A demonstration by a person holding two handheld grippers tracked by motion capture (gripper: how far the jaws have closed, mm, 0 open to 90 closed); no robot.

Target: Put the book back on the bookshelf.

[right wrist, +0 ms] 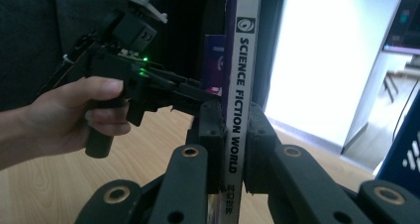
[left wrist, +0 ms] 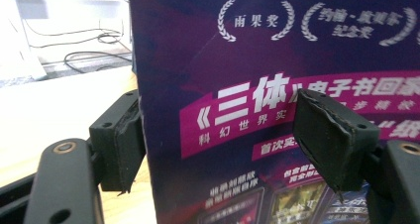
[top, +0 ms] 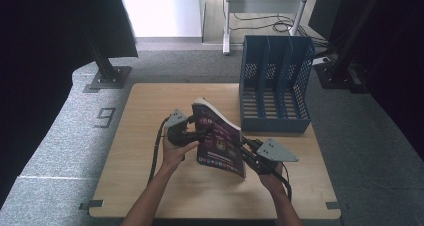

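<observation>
a: item one, magazine (top: 220, 141). location?
b: stands upright on its lower edge on the wooden tabletop (top: 150, 116), just in front of the blue file rack (top: 276, 86), toward the rack's left end. purple and magenta cover faces the person; the spine (right wrist: 241, 85) reads "science fiction world".

a: item two, right gripper (top: 248, 151).
b: at the magazine's right edge, on the side nearer the file rack's front. in the right gripper view its fingers (right wrist: 210, 130) are closed onto the spine, one pad on each face, no gap visible. it has hold of the magazine.

a: item three, left gripper (top: 196, 134).
b: at the magazine's left edge, the side farther from the file rack. in the left gripper view its fingers (left wrist: 119, 142) stand wide apart: one behind the cover's left edge, the other in front of the printed cover. whether either pad touches the paper, cannot tell. not clamped.

a: item four, file rack.
b: dark blue, mesh sides, three upright slots, at the far right of the tabletop. magazine is outside it, near its front lip.

a: hands?
b: left hand (right wrist: 74, 115) wraps the left gripper's handle.
</observation>
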